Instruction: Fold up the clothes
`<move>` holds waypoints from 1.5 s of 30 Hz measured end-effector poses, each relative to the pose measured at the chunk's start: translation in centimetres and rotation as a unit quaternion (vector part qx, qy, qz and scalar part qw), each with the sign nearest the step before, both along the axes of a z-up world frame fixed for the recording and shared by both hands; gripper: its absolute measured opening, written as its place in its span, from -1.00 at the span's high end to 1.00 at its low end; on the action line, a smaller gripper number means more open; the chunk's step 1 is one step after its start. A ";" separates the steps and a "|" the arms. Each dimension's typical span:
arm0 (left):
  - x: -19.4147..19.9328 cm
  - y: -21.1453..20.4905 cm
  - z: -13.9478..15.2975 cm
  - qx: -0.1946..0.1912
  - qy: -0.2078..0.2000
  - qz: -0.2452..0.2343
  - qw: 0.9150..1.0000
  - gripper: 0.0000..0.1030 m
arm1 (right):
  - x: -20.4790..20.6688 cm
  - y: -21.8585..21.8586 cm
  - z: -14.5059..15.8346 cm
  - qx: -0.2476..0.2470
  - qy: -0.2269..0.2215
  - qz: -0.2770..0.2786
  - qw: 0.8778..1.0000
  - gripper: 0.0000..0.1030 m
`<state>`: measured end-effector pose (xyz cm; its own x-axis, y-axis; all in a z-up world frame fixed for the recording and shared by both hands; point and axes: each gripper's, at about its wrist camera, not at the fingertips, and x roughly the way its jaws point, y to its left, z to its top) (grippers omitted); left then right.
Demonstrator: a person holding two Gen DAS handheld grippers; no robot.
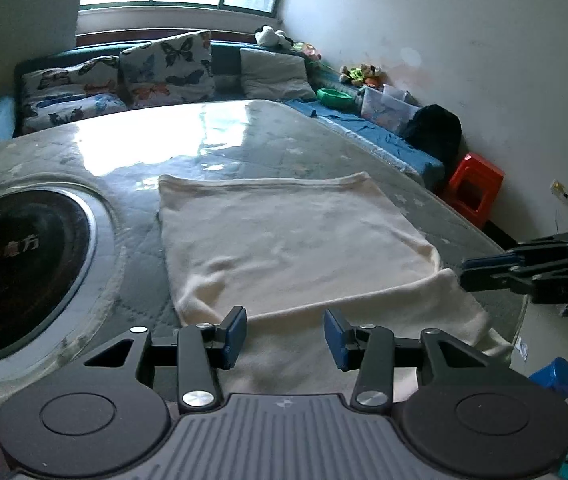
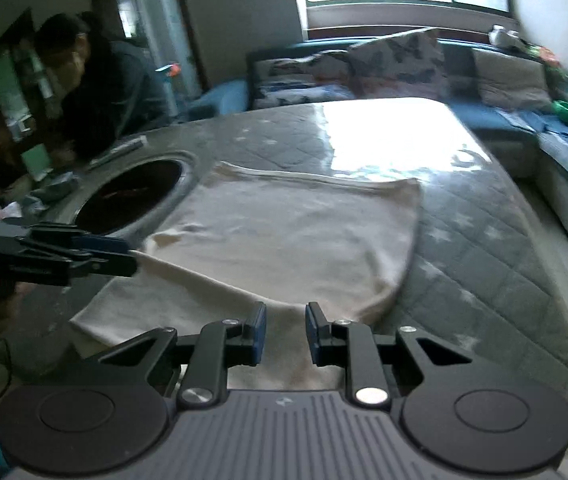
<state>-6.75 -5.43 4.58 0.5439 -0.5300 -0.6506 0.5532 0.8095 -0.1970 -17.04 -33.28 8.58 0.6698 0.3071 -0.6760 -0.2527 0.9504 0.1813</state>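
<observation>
Where the cream garment [image 1: 292,240] runs under them, both gripper [image 1: 285,336] [image 2: 285,334] jaws apart, near hem hidden.

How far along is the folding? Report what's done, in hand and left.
Done: the cream garment lies spread flat on the quilted table cover, and a layer appears already folded over near its front edge. In hand: nothing gripped; the left gripper and right gripper both hover open over that edge. Left: grasping the front edge and making the remaining folds, since the cloth is still a wide rectangle.
</observation>
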 end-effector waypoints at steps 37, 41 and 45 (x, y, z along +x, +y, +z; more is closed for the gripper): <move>-10.2 0.0 0.2 0.131 -0.084 -0.188 0.970 0.09 | -0.8 1.9 -1.4 -0.066 0.003 0.104 0.992 0.31; -11.3 -1.4 -1.0 0.154 -0.112 -0.220 0.957 0.09 | -1.5 2.3 -1.8 -0.096 0.011 0.122 0.988 0.30; -11.6 -2.3 -1.9 0.154 -0.123 -0.236 0.952 0.11 | -2.1 2.4 -1.4 -0.107 0.006 0.126 0.986 0.30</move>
<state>-18.35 -7.69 2.68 0.4481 -0.5572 -0.6991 0.8681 0.4579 0.1916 -19.18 -30.91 7.13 0.5817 0.3126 -0.7510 -0.4856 0.8741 -0.0123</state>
